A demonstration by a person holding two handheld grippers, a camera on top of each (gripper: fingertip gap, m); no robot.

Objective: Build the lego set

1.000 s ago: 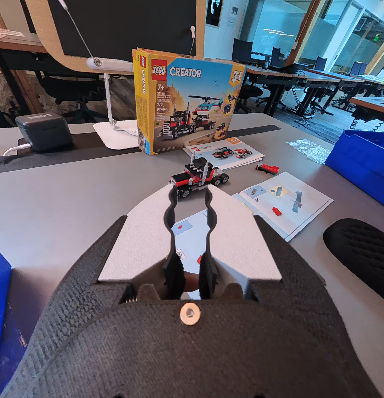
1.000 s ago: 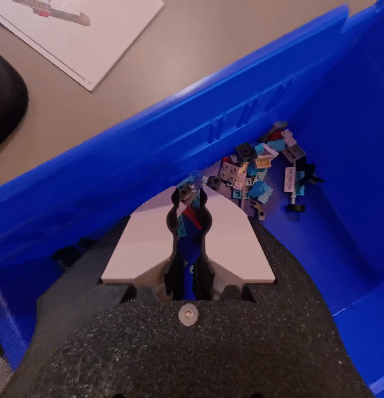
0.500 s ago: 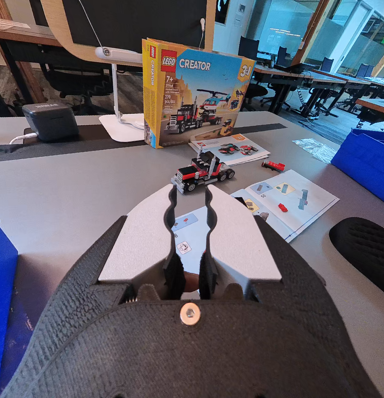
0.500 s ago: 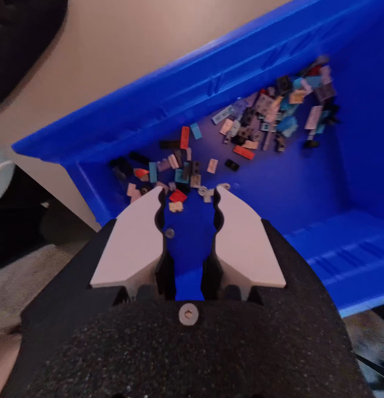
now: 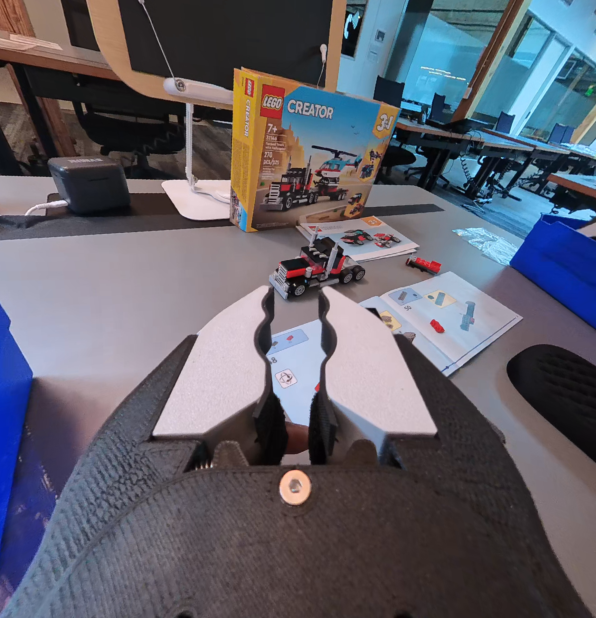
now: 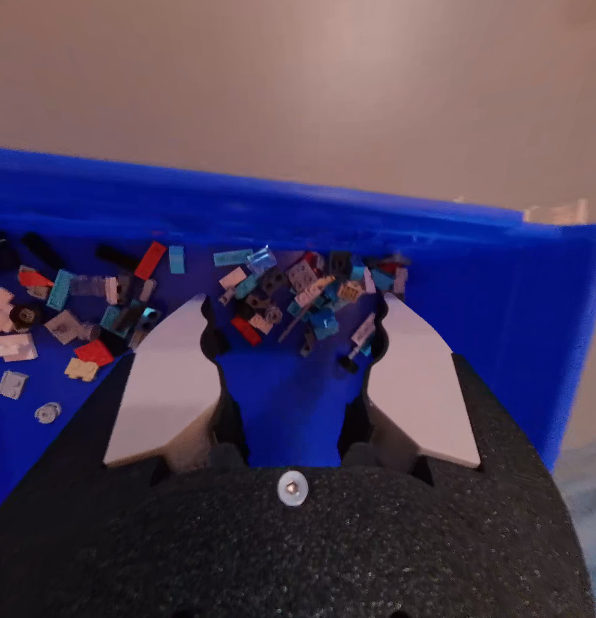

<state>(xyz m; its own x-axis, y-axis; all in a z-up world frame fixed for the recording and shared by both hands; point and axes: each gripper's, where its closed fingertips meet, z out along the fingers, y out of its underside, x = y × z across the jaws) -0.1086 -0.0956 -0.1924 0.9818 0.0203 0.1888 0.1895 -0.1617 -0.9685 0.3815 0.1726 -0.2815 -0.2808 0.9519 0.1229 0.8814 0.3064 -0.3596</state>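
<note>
The right gripper (image 6: 294, 301) had its jaws spread wide and held nothing; it hung over the loose bricks (image 6: 289, 294) scattered on the floor of a blue bin (image 6: 323, 214). Only the right wrist view showed these bricks; they were too many and too blurred to count.

The left gripper (image 5: 294, 294) had its jaws parted by a narrow gap, nothing between them, above the open instruction booklet (image 5: 457, 321) on the grey table (image 5: 105, 301). Only the left wrist view showed the rest:
- one built truck (image 5: 318, 267), black and red, just beyond the fingertips
- one small red assembly (image 5: 423, 264) on the table to the truck's right
- one red brick (image 5: 437, 326) lying on the open booklet
- one closed booklet (image 5: 363, 239) behind the truck
- one set box (image 5: 306, 150) standing upright behind that
- one clear bag (image 5: 484, 240) near the bin wall (image 5: 564, 267) at the right edge
- one desk lamp (image 5: 192, 140) and one dark grey box (image 5: 89, 184) at the back left
</note>
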